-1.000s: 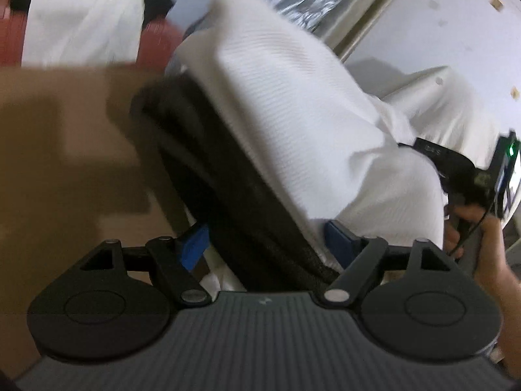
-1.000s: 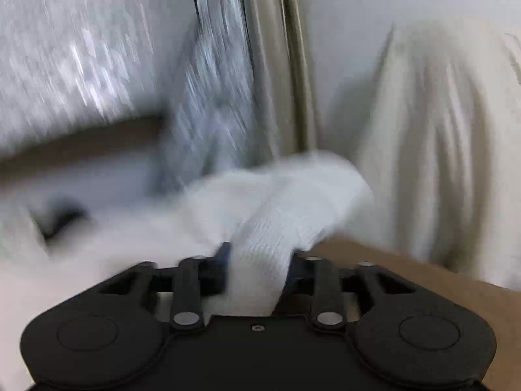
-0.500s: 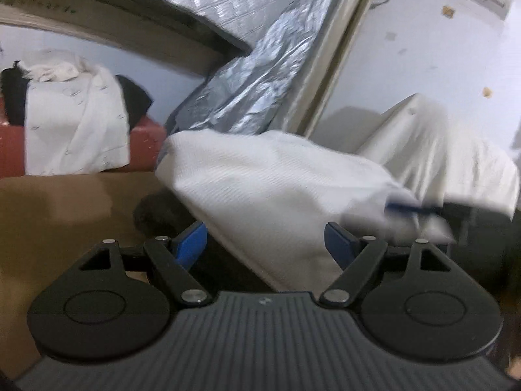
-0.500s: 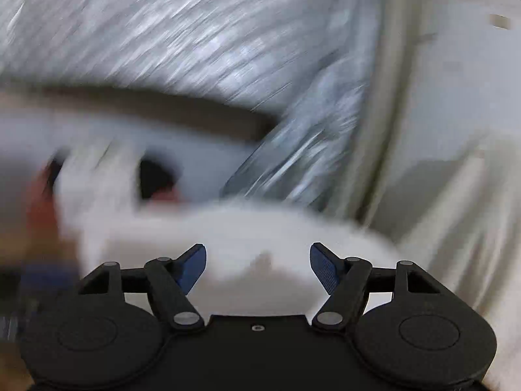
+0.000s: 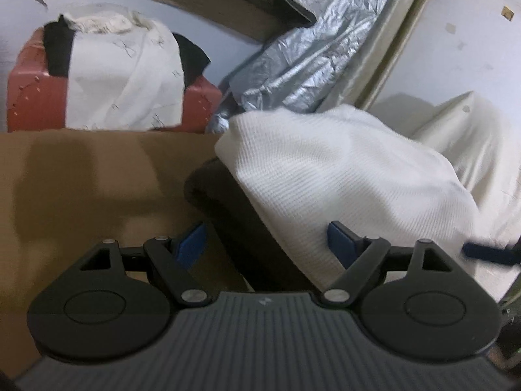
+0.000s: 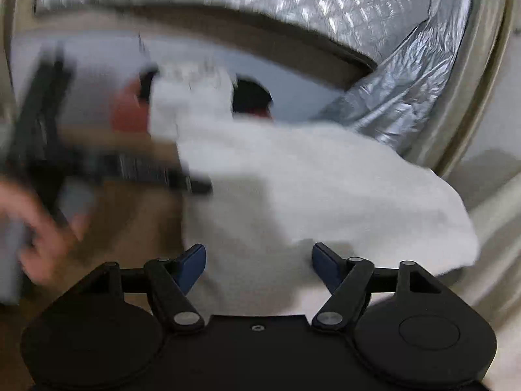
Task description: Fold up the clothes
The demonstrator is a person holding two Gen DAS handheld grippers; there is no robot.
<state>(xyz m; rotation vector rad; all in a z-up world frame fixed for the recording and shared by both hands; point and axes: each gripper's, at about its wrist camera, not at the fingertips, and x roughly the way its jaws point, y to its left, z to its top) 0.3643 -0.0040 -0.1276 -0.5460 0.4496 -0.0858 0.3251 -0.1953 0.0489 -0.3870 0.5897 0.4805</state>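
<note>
A white waffle-knit garment (image 5: pixel 342 169) lies heaped on a dark cloth (image 5: pixel 234 215) on the brown table (image 5: pixel 81 179). My left gripper (image 5: pixel 267 244) is open, its blue pads (image 5: pixel 192 244) wide apart, and both cloths run between them without being pinched. In the right wrist view the same white garment (image 6: pixel 309 195) spreads out ahead of my right gripper (image 6: pixel 259 260), which is open over its near edge. The left gripper (image 6: pixel 114 166) and the hand (image 6: pixel 39 228) holding it appear blurred at the left. One blue right finger (image 5: pixel 488 252) shows at the far right.
A red seat draped with a white sheet (image 5: pixel 114 81) stands beyond the table's far edge. Crumpled silver foil (image 5: pixel 309 65) hangs behind the garment. A cream-covered object (image 5: pixel 472 146) stands to the right, close to the white garment.
My right gripper was shut on a fold of the white garment and has let it go. The garment has dropped from a raised drape to a low heap on the table.
</note>
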